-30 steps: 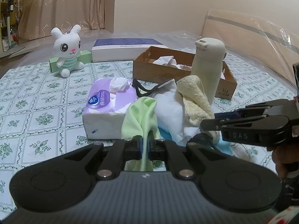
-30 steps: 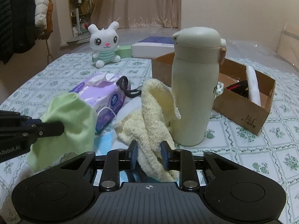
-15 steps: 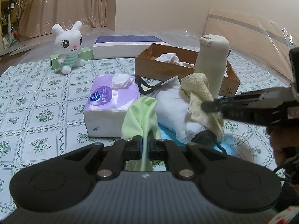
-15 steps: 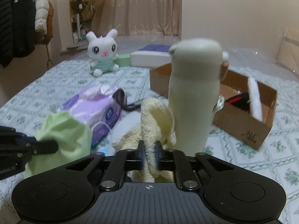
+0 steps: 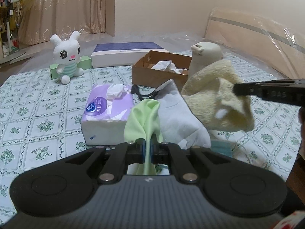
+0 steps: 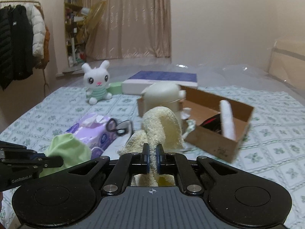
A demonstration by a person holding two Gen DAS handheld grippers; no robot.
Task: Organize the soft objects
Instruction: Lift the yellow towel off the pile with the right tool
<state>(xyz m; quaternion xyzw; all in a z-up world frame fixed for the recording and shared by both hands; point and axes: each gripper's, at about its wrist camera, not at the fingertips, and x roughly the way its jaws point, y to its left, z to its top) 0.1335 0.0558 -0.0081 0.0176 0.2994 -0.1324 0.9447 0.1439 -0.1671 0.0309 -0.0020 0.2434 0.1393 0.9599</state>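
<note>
Left claw (image 5: 147, 149) clamped tight on green cloth (image 5: 144, 117), cloth bunched just ahead at 12 o'clock. Right claw (image 6: 152, 157) pinched closed on yellow towel (image 6: 162, 126), towel hanging lifted off bed (image 5: 34, 114). White cloth (image 5: 179, 118) between green cloth and towel, touching both. Purple tissue pack (image 5: 106, 112) at 11 o'clock of left claw. Beyond at 1 o'clock: cream bottle (image 5: 205, 57) upright, beside cardboard box (image 5: 150, 72). Far at 10 o'clock: plush rabbit (image 5: 66, 57) sitting on bed.
</note>
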